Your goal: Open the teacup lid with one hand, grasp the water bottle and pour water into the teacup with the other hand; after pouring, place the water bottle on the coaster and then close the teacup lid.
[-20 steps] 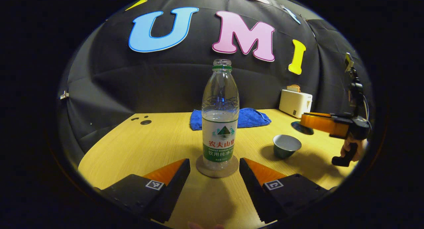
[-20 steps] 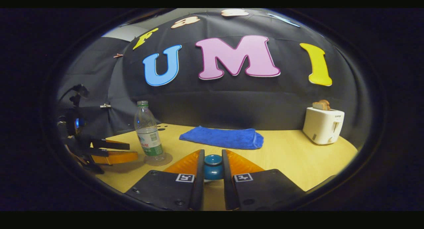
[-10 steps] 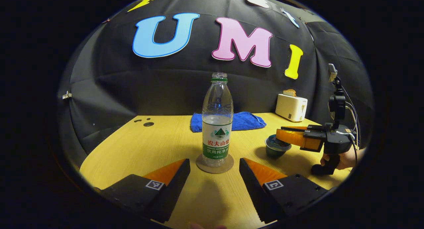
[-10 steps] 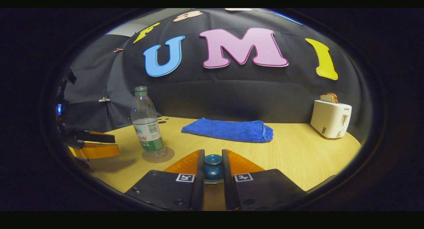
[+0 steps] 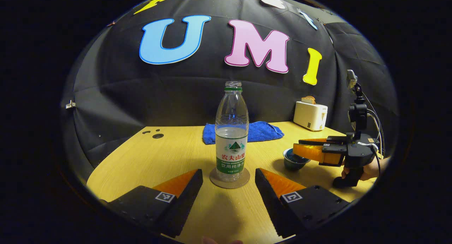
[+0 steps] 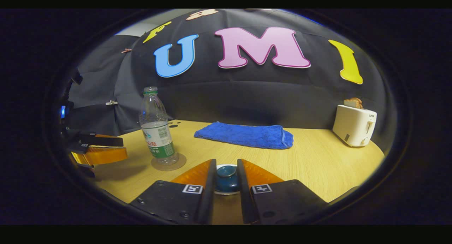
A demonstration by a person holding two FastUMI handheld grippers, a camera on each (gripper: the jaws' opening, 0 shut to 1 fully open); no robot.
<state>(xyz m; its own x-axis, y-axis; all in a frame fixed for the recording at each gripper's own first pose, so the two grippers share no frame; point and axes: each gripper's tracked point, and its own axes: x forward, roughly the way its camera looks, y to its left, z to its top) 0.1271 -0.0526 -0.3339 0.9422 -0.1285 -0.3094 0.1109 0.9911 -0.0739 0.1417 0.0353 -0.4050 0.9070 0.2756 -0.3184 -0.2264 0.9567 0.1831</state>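
My left hand-held gripper (image 5: 229, 182) is spread wide, and nothing is between its fingers. The bottle (image 5: 231, 131) stands straight up just past them, on the round coaster (image 5: 229, 178) on the counter (image 5: 169, 159). The bottle has no cap, and it has water up to about the top of its label.

My right hand-held gripper (image 6: 226, 178) is pinching the knob of the lid (image 6: 226, 173). Its two fingers press on the knob from both sides. In the left gripper view I see this hand-held gripper off to the right, with my hand (image 5: 367, 168) on its grip. Its fingers reach over the cup (image 5: 293, 160), which sits on the counter near the bottle but not touching it. From here the lid looks like it is on the cup or just above it. I cannot tell if it rests there fully.

In the right gripper view the bottle (image 6: 155, 127) and coaster (image 6: 168, 162) are to the left, and my left hand-held gripper (image 6: 100, 148) is beside them, near the edge.

A folded blue cloth (image 6: 245, 135) lies at the back of the counter, by the wall. A white toaster (image 6: 354, 125) with bread in it stands far off to the right. There are a few small dark holes (image 5: 155, 134) in the counter at the back left.
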